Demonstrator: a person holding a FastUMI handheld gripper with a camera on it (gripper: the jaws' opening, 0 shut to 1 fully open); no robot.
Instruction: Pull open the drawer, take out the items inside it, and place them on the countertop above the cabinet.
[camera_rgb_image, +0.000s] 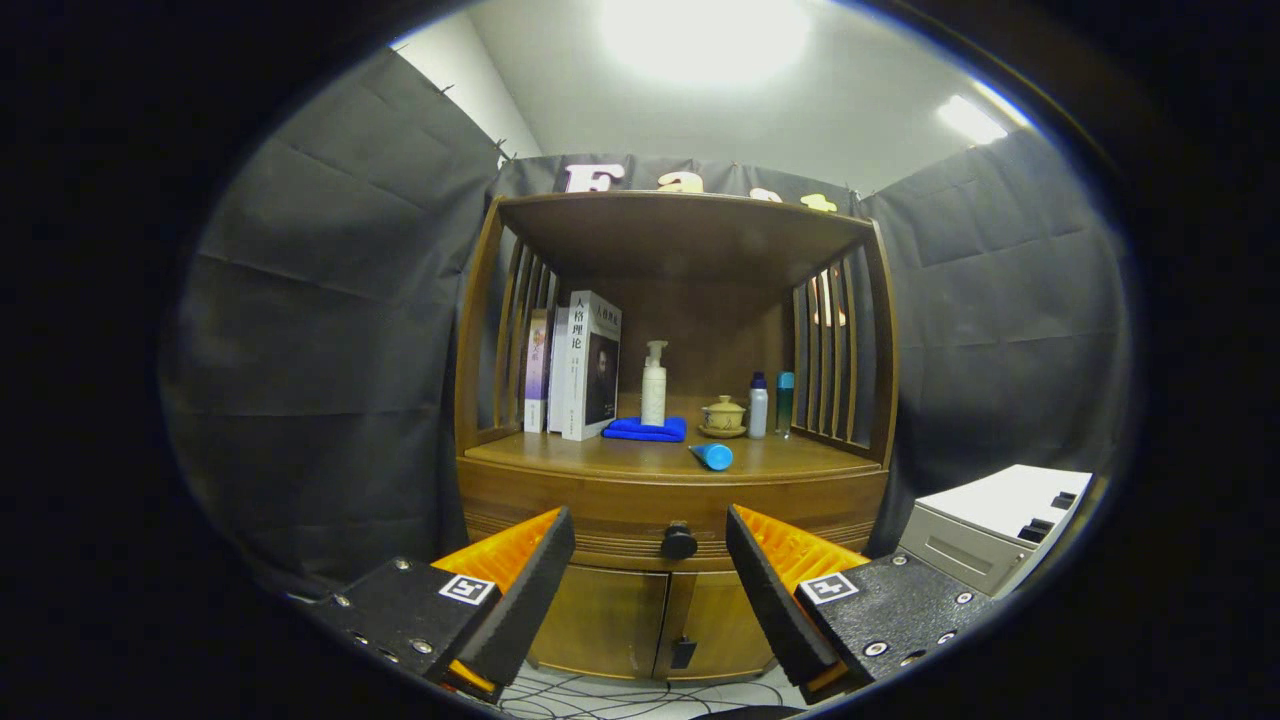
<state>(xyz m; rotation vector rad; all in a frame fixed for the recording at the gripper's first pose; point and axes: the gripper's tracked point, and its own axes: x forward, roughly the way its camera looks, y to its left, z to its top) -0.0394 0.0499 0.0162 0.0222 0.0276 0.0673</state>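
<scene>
1. The gripper (650, 590) was spread wide with nothing between its fingers, held short of the cabinet (672, 500) and touching nothing.
2. The knob (679, 541) sat just beyond the fingers, centred in the gap between them, on the shut drawer (580, 505) directly under the countertop (600, 455).
3. The knob looked small, round and hard; it would likely be stiff but slippery, so the fingers should close squarely on its sides, then pull straight back. The drawer looked like solid wood and might drag.
4. What lay in the drawer could not be told.
5. On the countertop above the knob lay a blue tube (712, 456); behind it stood a pump bottle (654, 384) by a folded cloth (645, 430), with books (580, 365) left of the knob's line and a lidded cup (723, 414) and two small bottles (770, 404) right of it.
6. Below the knob were two cabinet doors (650, 620).
</scene>
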